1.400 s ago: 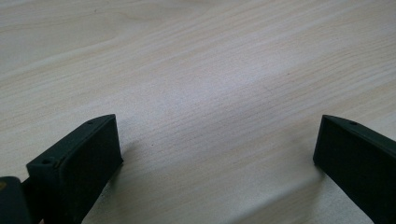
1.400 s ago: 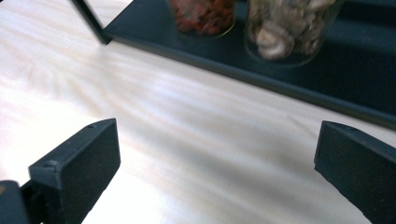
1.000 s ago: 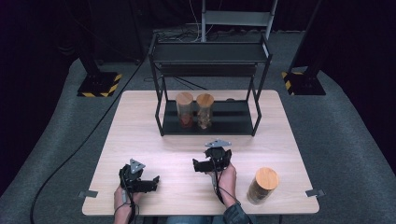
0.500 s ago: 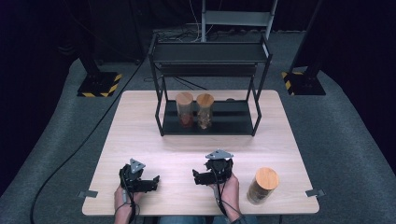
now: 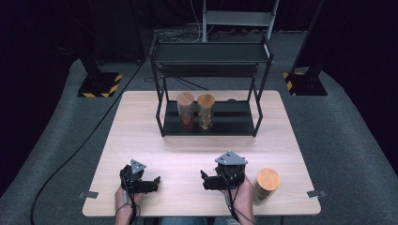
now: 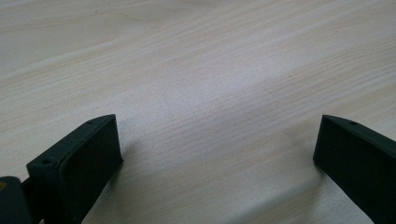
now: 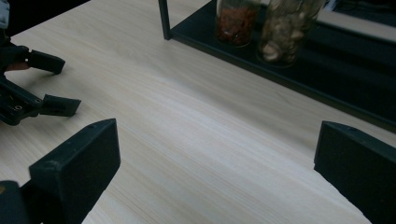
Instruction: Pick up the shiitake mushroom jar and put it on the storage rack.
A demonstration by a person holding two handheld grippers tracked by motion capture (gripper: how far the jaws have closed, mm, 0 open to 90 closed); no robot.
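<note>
Both grippers rest low over the front of the wooden table (image 5: 141,122). My left gripper (image 5: 156,183) points right, open, with bare tabletop between its jaws (image 6: 217,135). My right gripper (image 5: 204,180) points left toward it, also open and holding nothing (image 7: 217,140); the left gripper (image 7: 37,88) appears at the upper left of the right gripper view. A glass jar with a wooden lid (image 5: 266,185) stands just right of my right hand. Two more lidded jars, one with red contents (image 5: 185,110) (image 7: 236,21) and one with pale contents (image 5: 205,111) (image 7: 285,28), stand on the rack's bottom shelf.
A black metal two-level rack (image 5: 211,54) stands at the table's far middle, its lower shelf (image 7: 350,79) dark. Cables trail from both grippers off the front edge. Black stands with yellow-striped bases (image 5: 98,86) sit on the grey floor behind.
My right gripper has drawn back toward the table's front edge and a little right, still open. The left gripper has stayed put.
</note>
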